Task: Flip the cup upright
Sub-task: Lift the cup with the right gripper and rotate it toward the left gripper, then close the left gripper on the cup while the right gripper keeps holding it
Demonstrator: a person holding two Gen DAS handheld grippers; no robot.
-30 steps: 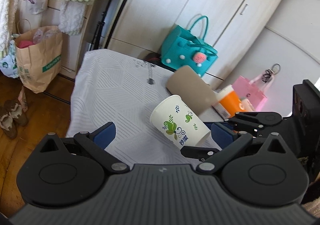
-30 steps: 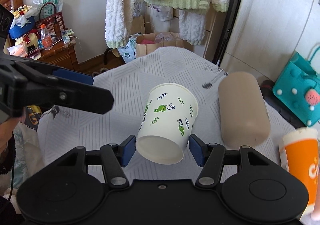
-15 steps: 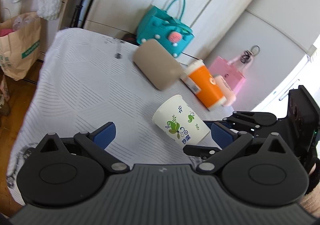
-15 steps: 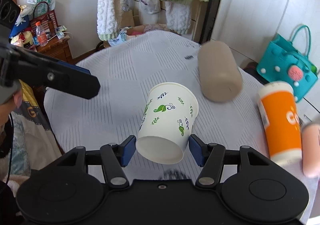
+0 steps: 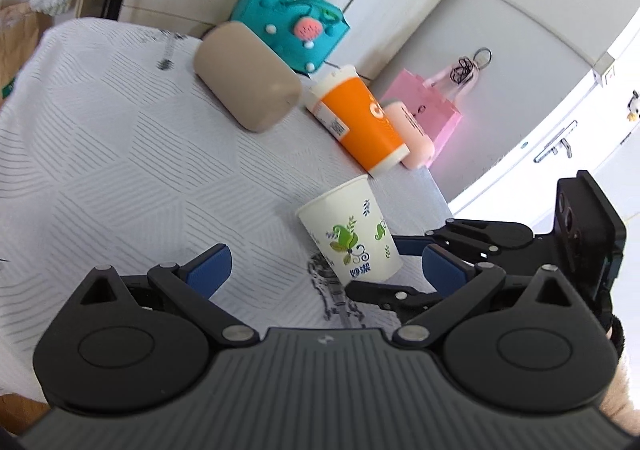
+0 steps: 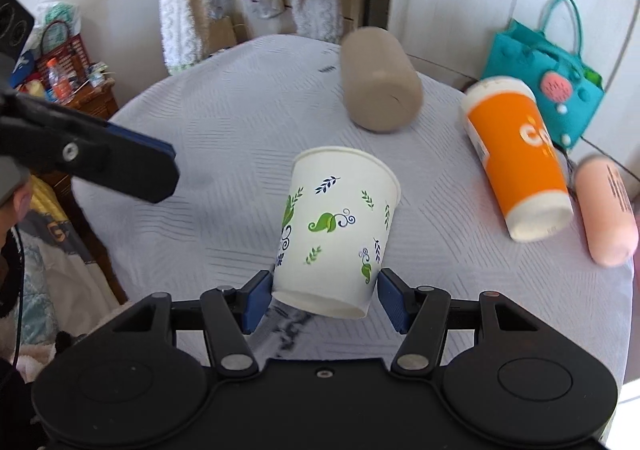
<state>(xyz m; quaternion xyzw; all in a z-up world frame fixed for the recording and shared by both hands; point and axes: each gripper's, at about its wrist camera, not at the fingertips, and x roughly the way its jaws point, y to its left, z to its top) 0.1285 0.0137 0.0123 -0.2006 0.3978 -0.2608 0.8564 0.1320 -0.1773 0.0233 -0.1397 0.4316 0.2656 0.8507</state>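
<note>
A white paper cup with green leaf prints [image 6: 334, 230] is held near its base between the blue pads of my right gripper [image 6: 325, 296], which is shut on it. The cup is tilted, mouth pointing up and away, above the white patterned tablecloth [image 6: 224, 122]. In the left wrist view the same cup [image 5: 350, 236] stands nearly upright with the right gripper [image 5: 404, 270] closed around its lower part. My left gripper [image 5: 324, 264] is open and empty, just left of the cup.
A tan cylinder [image 6: 380, 80], an orange cup [image 6: 516, 158] and a pink tube [image 6: 606, 210] lie on their sides at the table's far right. A teal bag [image 5: 290, 16] and pink bag [image 5: 424, 106] sit beyond the edge. Cabinets stand behind.
The right gripper has rotated the cup from lying sideways toward upright and moved it right, toward the orange cup. The left gripper stayed open and followed alongside.
</note>
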